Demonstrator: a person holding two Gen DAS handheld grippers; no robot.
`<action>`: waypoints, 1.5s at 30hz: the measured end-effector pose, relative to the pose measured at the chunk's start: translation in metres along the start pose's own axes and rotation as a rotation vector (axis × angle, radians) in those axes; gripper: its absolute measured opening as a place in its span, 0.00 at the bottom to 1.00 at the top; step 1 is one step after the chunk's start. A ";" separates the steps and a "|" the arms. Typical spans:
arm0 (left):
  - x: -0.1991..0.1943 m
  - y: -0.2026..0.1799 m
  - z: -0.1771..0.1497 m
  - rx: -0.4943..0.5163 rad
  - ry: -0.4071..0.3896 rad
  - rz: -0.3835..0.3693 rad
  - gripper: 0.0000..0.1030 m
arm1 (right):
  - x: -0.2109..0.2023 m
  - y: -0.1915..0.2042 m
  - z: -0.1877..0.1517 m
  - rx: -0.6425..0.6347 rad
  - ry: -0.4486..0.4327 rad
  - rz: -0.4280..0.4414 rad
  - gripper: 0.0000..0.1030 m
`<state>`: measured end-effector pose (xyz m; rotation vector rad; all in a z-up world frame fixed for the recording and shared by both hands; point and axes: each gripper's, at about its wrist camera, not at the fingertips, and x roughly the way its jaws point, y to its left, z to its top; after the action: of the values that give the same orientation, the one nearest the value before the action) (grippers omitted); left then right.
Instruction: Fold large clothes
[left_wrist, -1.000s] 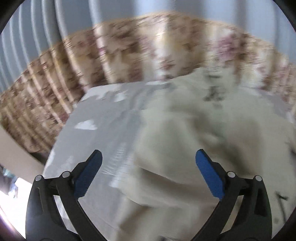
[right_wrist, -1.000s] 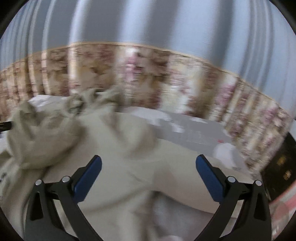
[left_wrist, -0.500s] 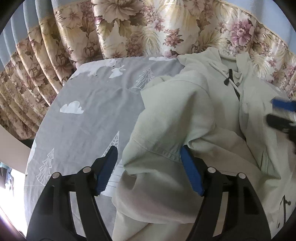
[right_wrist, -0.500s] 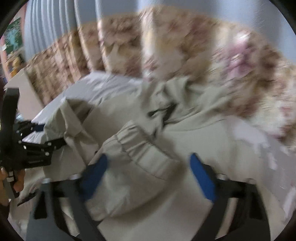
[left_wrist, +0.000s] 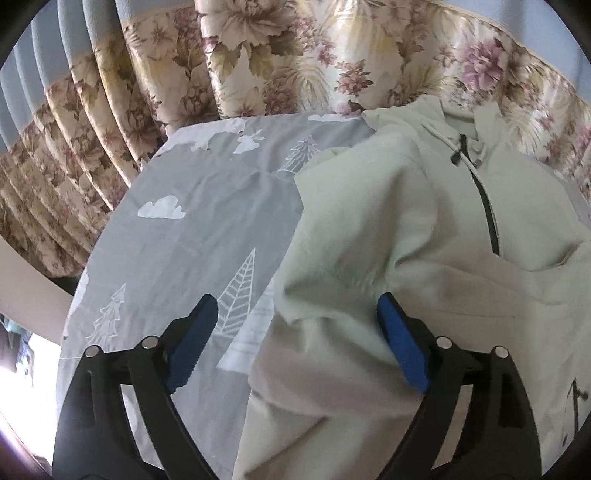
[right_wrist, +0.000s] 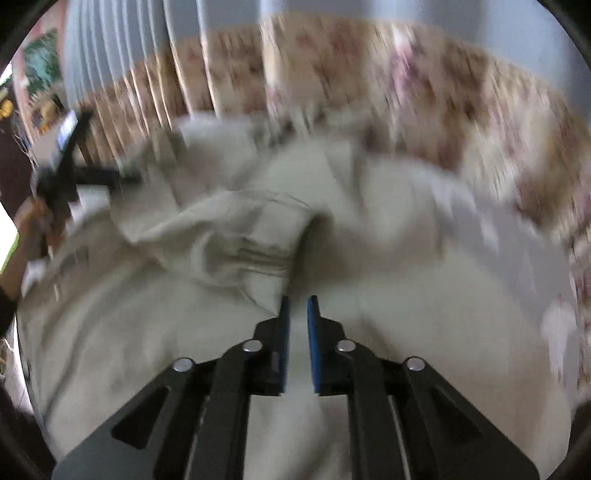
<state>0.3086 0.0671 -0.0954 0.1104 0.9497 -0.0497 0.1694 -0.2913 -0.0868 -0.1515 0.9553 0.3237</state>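
A grey bed sheet (left_wrist: 207, 221) with white printed trees, clouds and a rabbit covers the surface, and behind it hangs a floral curtain (left_wrist: 295, 55) in cream, brown and pink, with pale blue pleats above it.

In the left wrist view, the left gripper (left_wrist: 295, 325) is nearest to the camera, and its blue pads (left_wrist: 400, 347) stand wide apart. The edge of a pale beige jacket (left_wrist: 406, 229) lies between them, but neither pad presses on it. The left pad is over the sheet, beside a printed tree. Farther away, the jacket spreads over the right half of the sheet, with a folded sleeve part in front. A dark zipper (left_wrist: 487, 206) runs up its middle to the collar, which lies near the curtain.

The right wrist view is blurred. The right gripper (right_wrist: 298, 314) has its two pads almost together, only a narrow slit between them. A gathered cuff (right_wrist: 258, 254) of the jacket (right_wrist: 129, 332) touches the left pad's tip, but I cannot tell if cloth is pinched in the slit. Beyond the cuff, more crumpled jacket lies. At the far left the left gripper (right_wrist: 70, 173) is visible, dark and unclear, and the curtain (right_wrist: 424, 92) closes the background.
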 end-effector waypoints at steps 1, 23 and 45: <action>-0.003 0.001 -0.002 0.000 0.001 -0.006 0.87 | -0.007 -0.005 -0.008 0.024 -0.008 -0.024 0.44; 0.038 0.019 0.068 -0.198 -0.076 0.009 0.32 | -0.031 0.014 0.100 0.221 -0.352 0.130 0.06; 0.038 -0.032 0.028 0.025 0.046 0.014 0.90 | 0.038 0.011 0.061 0.164 -0.093 -0.028 0.24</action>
<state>0.3505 0.0321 -0.1125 0.1418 0.9943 -0.0464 0.2334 -0.2571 -0.0829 0.0000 0.8823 0.2233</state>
